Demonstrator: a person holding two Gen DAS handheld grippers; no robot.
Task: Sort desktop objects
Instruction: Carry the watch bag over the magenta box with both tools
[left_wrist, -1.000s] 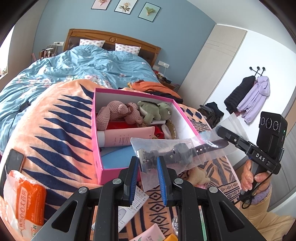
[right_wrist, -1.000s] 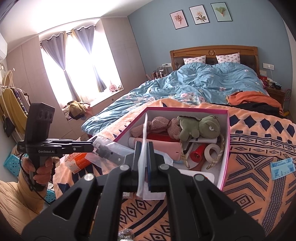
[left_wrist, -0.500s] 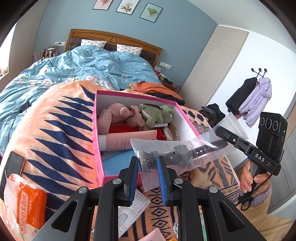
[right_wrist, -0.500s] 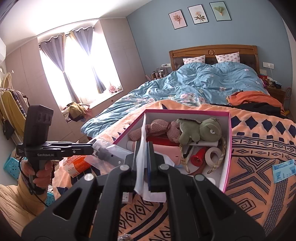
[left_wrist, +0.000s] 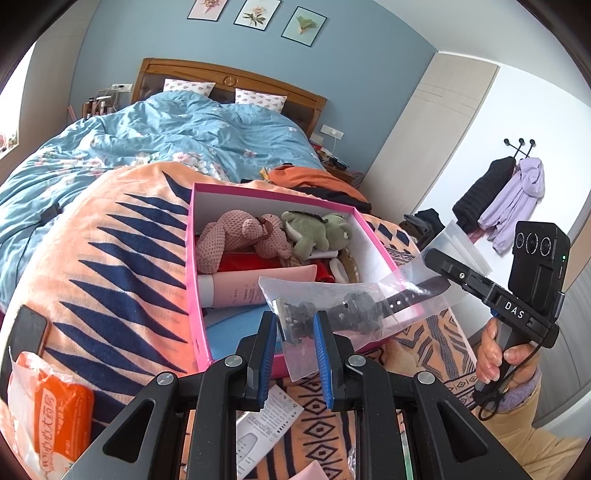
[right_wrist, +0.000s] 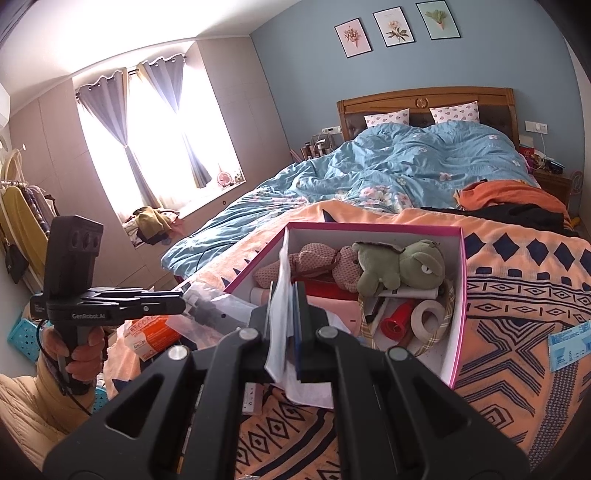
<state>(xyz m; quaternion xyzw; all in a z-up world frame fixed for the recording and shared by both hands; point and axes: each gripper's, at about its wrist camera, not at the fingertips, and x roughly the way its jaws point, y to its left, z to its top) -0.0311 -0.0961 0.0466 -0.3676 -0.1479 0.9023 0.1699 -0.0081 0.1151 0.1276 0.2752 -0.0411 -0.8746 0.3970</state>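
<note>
A clear plastic bag (left_wrist: 354, 306) with a black watch strap inside hangs stretched over the near end of the pink box (left_wrist: 192, 258). My left gripper (left_wrist: 295, 332) is shut on the bag's near end, blue pads on either side. My right gripper (right_wrist: 284, 295) is shut on the bag's other edge (right_wrist: 280, 317); in the left wrist view its tip (left_wrist: 430, 256) shows at the right. In the right wrist view the left gripper (right_wrist: 179, 299) comes in from the left. The box (right_wrist: 458, 295) holds a pink knitted toy (left_wrist: 240, 236), a green plush (right_wrist: 402, 269), a pink tube (left_wrist: 255, 286) and a tape roll (right_wrist: 428, 317).
The box sits on an orange and navy patterned blanket (left_wrist: 110, 258) over a bed with a blue duvet (right_wrist: 406, 166). An orange tissue pack (left_wrist: 55, 410) and a phone (left_wrist: 26, 332) lie at the left, a paper leaflet (left_wrist: 266, 417) under my left gripper, a blue packet (right_wrist: 569, 343) at the right.
Both grippers keep their hold on the bag. The box has drifted slightly lower and nearer in both views; otherwise the scene is the same.
</note>
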